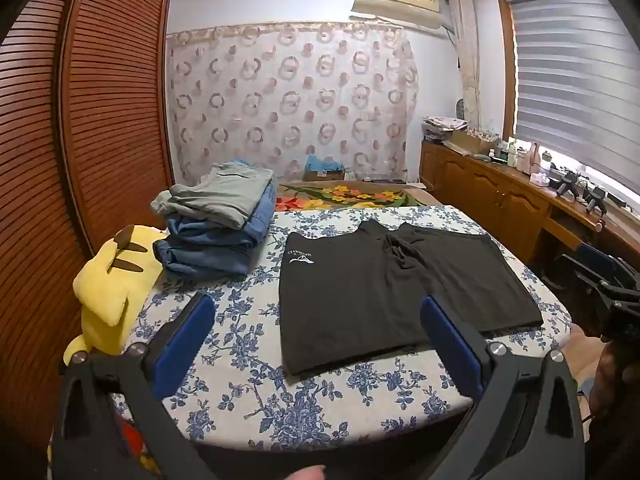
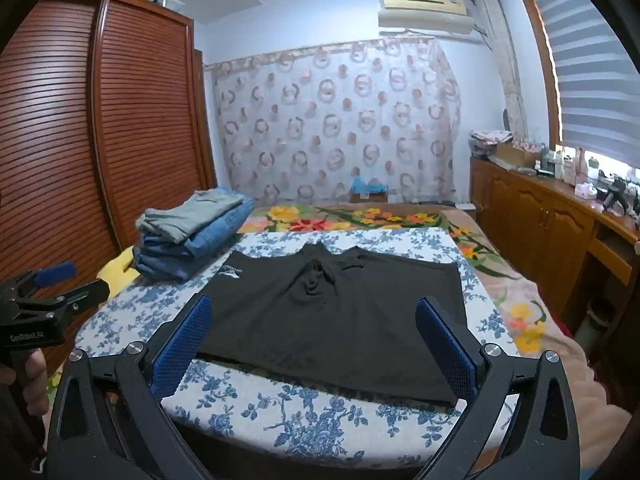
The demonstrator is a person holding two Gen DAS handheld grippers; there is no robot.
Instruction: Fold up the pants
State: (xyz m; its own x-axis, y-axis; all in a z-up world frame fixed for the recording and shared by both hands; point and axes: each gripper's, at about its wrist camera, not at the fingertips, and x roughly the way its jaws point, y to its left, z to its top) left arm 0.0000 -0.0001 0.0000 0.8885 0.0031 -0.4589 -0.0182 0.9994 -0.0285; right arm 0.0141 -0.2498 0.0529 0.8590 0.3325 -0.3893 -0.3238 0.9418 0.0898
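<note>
Black shorts (image 1: 360, 288) (image 2: 332, 312) with a small white logo lie spread flat on a blue-flowered white board (image 1: 248, 384) (image 2: 280, 412), leg hems toward me and waistband at the far side. My left gripper (image 1: 316, 312) hovers above the near left part of the shorts, wide open, nothing between its blue pads. My right gripper (image 2: 316, 316) hangs above the near middle of the shorts, also wide open and empty. Each gripper shows at the edge of the other's view, held in a hand.
A stack of folded jeans and a grey garment (image 1: 216, 224) (image 2: 192, 232) sits at the board's far left. A yellow plush toy (image 1: 116, 280) lies left of it. A wooden slatted wardrobe (image 1: 80, 120) stands left, a wooden sideboard (image 1: 500, 192) right, a flowered bedspread (image 2: 360, 216) behind.
</note>
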